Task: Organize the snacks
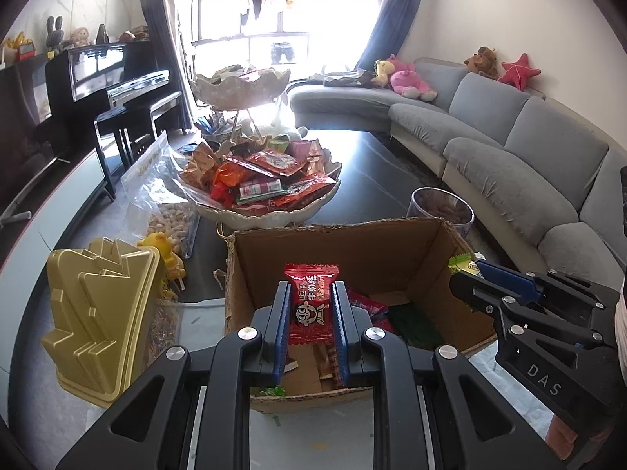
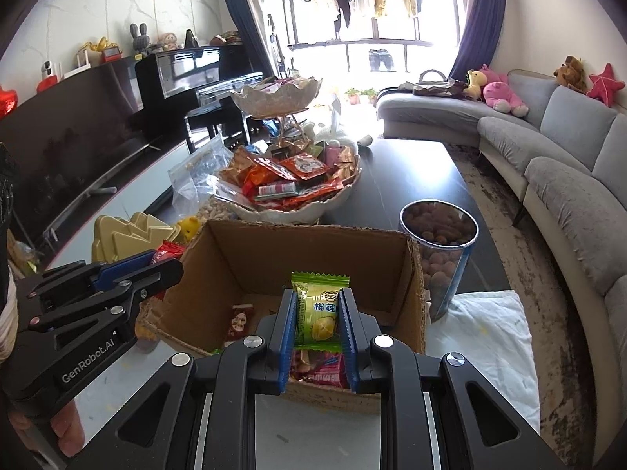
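The left gripper (image 1: 311,305) is clamped on one red candy packet (image 1: 311,305), held upright over the open cardboard box (image 1: 352,246). The right gripper (image 2: 316,313) pinches one green durian candy packet (image 2: 316,313), also above the box. In each wrist view the other gripper enters from the side with its packet mostly hidden by the fingers.

One two-tier snack stand sits behind the box on the dark table (image 1: 372,180). Its lower bowl (image 1: 270,215) is heaped with red and orange packets, too many and too overlapped to count; the upper bowl (image 1: 239,86) is washed out by window glare, its contents unclear.

The box floor is partly blocked by the grippers: a few wrappers show, their number uncertain. One clear jar of brown round snacks (image 2: 441,250) stands just right of the box. One gold tray (image 1: 102,313) lies left of it, with a clear bag of pistachios (image 1: 172,219) behind, partly covered.
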Demonstrator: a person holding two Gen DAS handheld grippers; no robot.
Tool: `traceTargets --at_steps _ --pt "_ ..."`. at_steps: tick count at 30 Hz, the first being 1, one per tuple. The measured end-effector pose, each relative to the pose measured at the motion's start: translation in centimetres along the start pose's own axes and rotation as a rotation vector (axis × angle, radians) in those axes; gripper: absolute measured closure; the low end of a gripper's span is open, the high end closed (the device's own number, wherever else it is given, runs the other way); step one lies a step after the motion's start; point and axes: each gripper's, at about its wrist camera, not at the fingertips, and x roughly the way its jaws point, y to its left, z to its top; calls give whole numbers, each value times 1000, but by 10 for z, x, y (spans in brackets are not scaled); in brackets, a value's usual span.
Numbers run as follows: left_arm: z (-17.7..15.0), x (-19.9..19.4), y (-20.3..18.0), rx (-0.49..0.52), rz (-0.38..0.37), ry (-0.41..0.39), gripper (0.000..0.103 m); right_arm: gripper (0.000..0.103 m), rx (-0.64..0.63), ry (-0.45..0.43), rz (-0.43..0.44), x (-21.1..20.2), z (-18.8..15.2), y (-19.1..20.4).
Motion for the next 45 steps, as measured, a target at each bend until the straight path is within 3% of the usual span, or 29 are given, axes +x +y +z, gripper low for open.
traceTargets --at_steps 4,8,10,12,16,23,30,34,45 --pt "2 17 2 0 3 24 82 80 4 20 -2 17 4 -4" --pt "0 36 3 -2 20 98 81 80 12 65 -15 33 4 -7" --pt "-4 40 2 2 52 112 70 79 15 90 -34 42 2 -7" --pt "-8 40 4 3 76 110 63 56 21 109 -62 46 -2 -9" --pt "-14 27 7 -17 89 89 50 55 7 95 -91 39 -9 -10" --pt "-25 -15 3 -15 108 3 43 39 21 37 -87 5 -18 -9" --pt "-44 -60 1 -49 74 -65 34 27 5 -43 -110 -41 -36 -1" --pt "-62 -82 -6 -27 111 -100 29 23 5 -93 -132 -68 -51 4" --pt "-114 -146 -22 -10 119 -173 18 12 -3 -198 -141 -132 -99 21"
